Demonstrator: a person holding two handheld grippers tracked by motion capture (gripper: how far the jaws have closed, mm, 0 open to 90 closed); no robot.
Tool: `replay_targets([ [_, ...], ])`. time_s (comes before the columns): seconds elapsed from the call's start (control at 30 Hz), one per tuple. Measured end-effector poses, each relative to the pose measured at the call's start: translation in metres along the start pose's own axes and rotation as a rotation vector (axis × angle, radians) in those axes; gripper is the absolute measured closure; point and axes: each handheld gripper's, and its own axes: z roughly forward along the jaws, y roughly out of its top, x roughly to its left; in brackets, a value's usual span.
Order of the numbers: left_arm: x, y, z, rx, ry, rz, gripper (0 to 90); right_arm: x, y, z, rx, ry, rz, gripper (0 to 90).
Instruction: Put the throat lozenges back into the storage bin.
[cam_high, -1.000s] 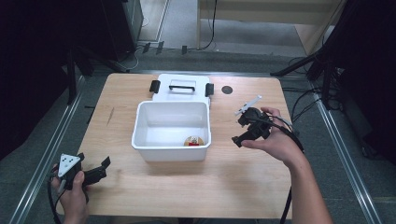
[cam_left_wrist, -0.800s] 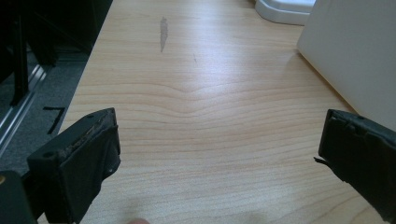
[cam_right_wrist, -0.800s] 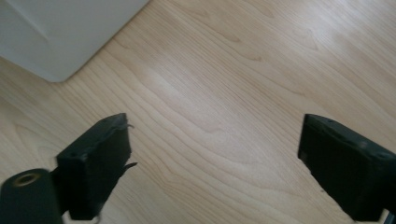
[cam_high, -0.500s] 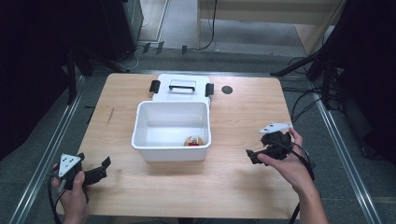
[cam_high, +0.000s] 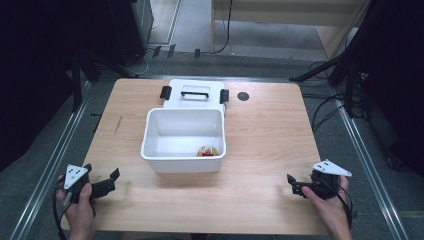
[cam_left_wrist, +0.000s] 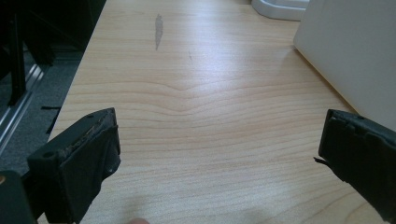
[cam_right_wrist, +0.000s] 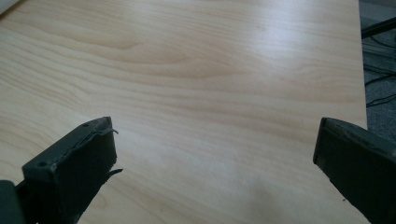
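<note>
Both hand-held grippers, left and right, gape empty; white bin lies long-axis left-right.

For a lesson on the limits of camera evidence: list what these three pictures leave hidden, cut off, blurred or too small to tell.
1. Small red and tan object inside the white plastic bin, high view: too small and blurred to identify.
2. White lid with black handle, high view: its near part is hidden behind the bin.
3. Bin's white wall, left gripper view: cut off by the right edge.
4. Dark round spot on the wooden table, high view: too small to tell what it is.
</note>
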Motion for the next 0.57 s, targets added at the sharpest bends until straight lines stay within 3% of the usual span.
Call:
replay_targets([
  [0.13,0.0,0.0,0.0,0.001,-0.001,-0.001,0.0,-0.007,-0.025,-0.006,-0.067,-0.029,0.051,0.0],
  [0.2,0.0,0.0,0.0,0.004,0.0,-0.001,0.0,-0.011,-0.032,-0.008,-0.067,-0.033,0.07,0.0],
  [0.27,0.0,0.0,0.001,0.005,0.001,-0.003,0.0,-0.014,-0.034,-0.012,-0.088,-0.049,0.075,0.7],
  [0.4,0.001,0.001,0.001,0.013,0.007,-0.017,0.0,-0.022,-0.038,-0.012,-0.124,-0.038,0.151,2.3],
  [0.57,0.001,0.001,0.001,0.02,0.009,-0.017,0.0,-0.022,-0.039,-0.012,-0.134,-0.024,0.154,2.3],
])
